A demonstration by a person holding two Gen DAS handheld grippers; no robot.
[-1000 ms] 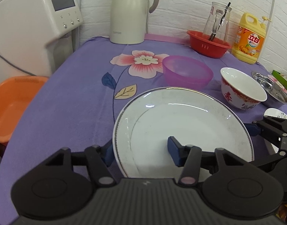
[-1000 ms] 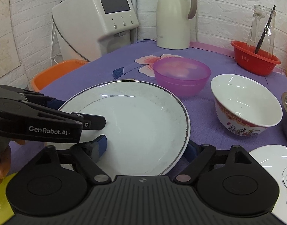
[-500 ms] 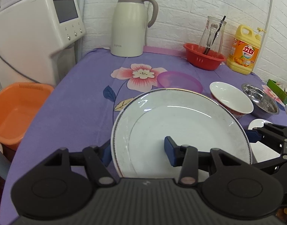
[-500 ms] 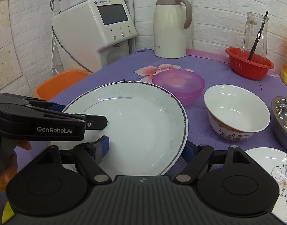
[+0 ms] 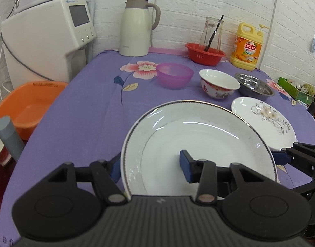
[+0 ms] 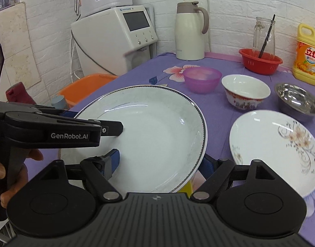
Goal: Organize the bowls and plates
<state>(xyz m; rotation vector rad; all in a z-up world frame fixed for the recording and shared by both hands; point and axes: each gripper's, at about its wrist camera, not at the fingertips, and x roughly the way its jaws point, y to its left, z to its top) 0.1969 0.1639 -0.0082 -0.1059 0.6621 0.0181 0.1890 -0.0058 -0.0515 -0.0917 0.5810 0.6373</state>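
Observation:
A large white plate (image 5: 198, 135) with a dark rim is held above the purple tablecloth by both grippers. My left gripper (image 5: 150, 167) is shut on its left rim. My right gripper (image 6: 160, 161) is shut on its right rim; the plate also shows in the right wrist view (image 6: 153, 127). A floral white plate (image 5: 264, 121) lies on the table to the right, also in the right wrist view (image 6: 274, 148). Behind stand a purple bowl (image 5: 175, 75), a white-and-red bowl (image 5: 219, 83) and a steel bowl (image 5: 253, 84).
A cream thermos jug (image 5: 138, 26), a red basket (image 5: 205, 54) holding a glass carafe, and a yellow detergent bottle (image 5: 247, 48) stand along the back wall. A white appliance (image 5: 48, 39) and an orange basin (image 5: 27, 107) are off the table's left edge.
Both grippers have lifted the large plate up and pulled it back toward the near edge. The floral plate on the right has come into full view.

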